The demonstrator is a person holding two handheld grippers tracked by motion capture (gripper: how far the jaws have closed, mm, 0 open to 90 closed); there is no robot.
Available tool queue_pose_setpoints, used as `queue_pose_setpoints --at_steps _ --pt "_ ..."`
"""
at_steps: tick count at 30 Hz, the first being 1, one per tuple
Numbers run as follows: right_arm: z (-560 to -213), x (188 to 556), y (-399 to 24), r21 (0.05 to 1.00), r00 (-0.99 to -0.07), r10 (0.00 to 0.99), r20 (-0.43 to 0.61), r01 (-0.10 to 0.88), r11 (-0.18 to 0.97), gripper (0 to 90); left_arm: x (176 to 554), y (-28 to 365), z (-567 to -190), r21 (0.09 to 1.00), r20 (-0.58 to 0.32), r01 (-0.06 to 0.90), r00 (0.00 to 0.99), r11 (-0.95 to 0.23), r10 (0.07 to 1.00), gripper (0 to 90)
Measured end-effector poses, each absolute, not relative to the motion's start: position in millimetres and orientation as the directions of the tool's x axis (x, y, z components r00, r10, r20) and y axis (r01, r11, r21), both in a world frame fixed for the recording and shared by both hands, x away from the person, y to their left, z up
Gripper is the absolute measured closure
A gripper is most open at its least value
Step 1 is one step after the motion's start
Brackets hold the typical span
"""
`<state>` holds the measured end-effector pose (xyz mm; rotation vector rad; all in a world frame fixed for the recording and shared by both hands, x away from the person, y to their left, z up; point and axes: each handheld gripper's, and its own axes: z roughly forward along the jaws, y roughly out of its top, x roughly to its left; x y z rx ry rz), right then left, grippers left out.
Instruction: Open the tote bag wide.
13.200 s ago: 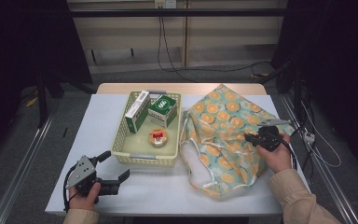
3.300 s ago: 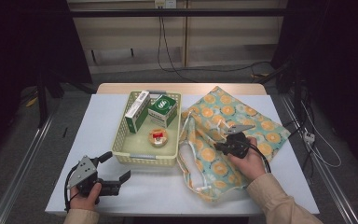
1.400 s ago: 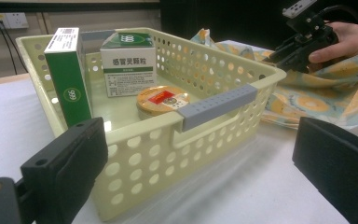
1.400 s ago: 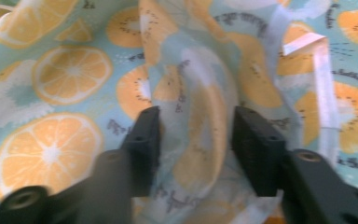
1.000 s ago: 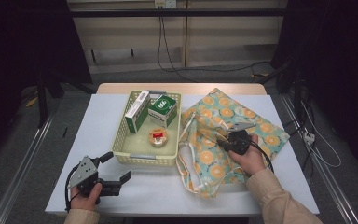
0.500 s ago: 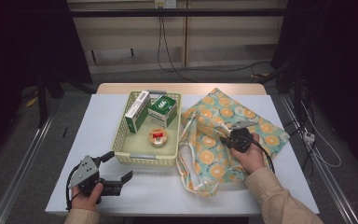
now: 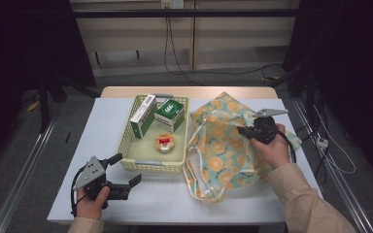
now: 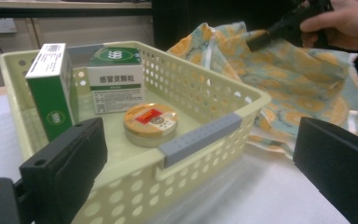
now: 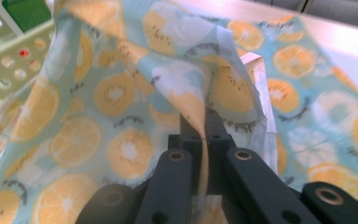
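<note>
right tool pinching fruit-print bag, left idle

right tool (image 7: 245, 130) is clamped on a fold of the fruit-print cloth bag (image 7: 223, 145), fabric pinched between the closed jaws and lifted off the desk (image 7: 102, 121). bag lies on the right half of the desk, just beside the yellow basket (image 7: 126, 141). basket holds two green-white boxes (image 7: 144, 115) and a round tin (image 7: 164, 142). left tool (image 7: 126, 177) rests at the front-left of the desk, jaws spread wide, holding nothing, aimed at the basket.
</note>
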<state>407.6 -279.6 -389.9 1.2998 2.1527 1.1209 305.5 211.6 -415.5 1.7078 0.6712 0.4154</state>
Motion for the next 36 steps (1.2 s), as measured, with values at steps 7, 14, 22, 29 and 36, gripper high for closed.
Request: queue_pose_setpoints --at_steps 7,14,22,29,36 --pt "-365 412 -283 0.794 -0.504 0.862 0.056 0.546 0.268 90.0 308 207 -398 0.966 -0.095 0.22 0.789 -0.135 0.607 2.4" --pt "-352 411 -284 0.799 -0.513 0.857 0.044 0.534 0.278 90.0 321 196 -379 0.962 -0.098 0.227 0.807 -0.153 0.583 2.5" --pt "-350 411 -291 0.803 -0.493 0.869 0.049 0.537 0.259 90.0 343 183 -361 0.955 -0.121 0.249 0.82 -0.158 0.559 3.0" --pt "-352 410 -287 0.799 -0.503 0.863 0.044 0.537 0.272 90.0 358 179 -354 0.949 -0.159 0.282 0.814 -0.14 0.558 3.1" --pt "-354 411 -283 0.791 -0.51 0.859 0.05 0.545 0.278 90.0 370 172 -350 0.942 -0.16 0.296 0.81 -0.158 0.563 3.1"
